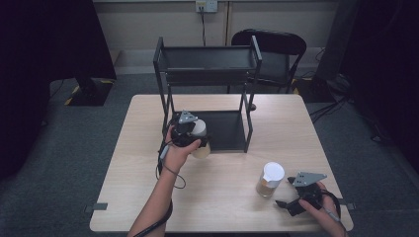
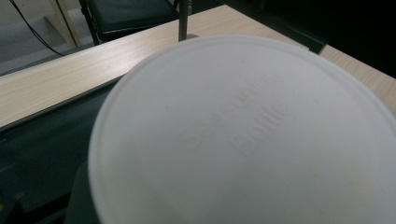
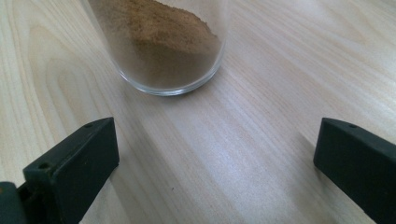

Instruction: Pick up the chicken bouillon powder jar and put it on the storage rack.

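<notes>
Two jars in play. Left tongs are clamped on a white-lidded jar, held off the counter just in front of the rack's bottom shelf. My read: it's headed onto that shelf, since the rack is bare and the jar sits right at its open front.

Second jar stands upright on the counter, near the right edge. Right tongs are just beside it, jaws wide apart, nothing between them. Looks staged for the next pick while the left hand works.

High view gives layout: jar vs shelf, both hands, chair behind the rack. It doesn't resolve contents or grip.

Left gripper view puts the lid up close, faint embossed lettering, illegible; shelf and counter beyond. Its jaws are hidden by the lid.

Right gripper view shows brown powder in the glass jar, plus clear wood between the black pads and the jar base.
</notes>
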`<state>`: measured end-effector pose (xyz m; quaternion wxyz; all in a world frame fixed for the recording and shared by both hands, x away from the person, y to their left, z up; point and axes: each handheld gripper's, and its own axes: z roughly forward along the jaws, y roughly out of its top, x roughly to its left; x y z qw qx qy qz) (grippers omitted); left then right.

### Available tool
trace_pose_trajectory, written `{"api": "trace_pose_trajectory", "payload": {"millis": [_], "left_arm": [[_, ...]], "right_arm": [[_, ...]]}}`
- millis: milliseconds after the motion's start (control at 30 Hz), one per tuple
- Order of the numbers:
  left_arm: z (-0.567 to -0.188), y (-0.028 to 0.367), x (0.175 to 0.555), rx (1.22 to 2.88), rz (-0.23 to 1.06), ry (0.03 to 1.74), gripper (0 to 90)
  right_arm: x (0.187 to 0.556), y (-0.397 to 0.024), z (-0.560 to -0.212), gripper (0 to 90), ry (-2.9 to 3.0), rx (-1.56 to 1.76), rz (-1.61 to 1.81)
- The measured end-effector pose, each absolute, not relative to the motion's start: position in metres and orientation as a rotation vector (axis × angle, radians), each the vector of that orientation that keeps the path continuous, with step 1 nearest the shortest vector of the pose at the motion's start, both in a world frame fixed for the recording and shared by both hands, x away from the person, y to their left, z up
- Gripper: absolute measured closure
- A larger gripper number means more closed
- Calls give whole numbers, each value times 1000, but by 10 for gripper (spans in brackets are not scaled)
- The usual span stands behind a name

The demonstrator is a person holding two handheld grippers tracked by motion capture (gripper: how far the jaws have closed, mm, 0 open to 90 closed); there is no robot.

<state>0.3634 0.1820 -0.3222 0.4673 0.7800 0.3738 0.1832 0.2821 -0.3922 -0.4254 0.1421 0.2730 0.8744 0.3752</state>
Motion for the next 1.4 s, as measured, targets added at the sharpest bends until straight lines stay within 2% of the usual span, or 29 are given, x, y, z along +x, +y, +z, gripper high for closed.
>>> {"api": "trace_pose_trajectory", "payload": {"millis": [1400], "left_arm": [[-240, 172, 391, 1907, 484, 931, 358]], "right_arm": [[282, -392, -426, 0, 2522, 789, 1084]]}}
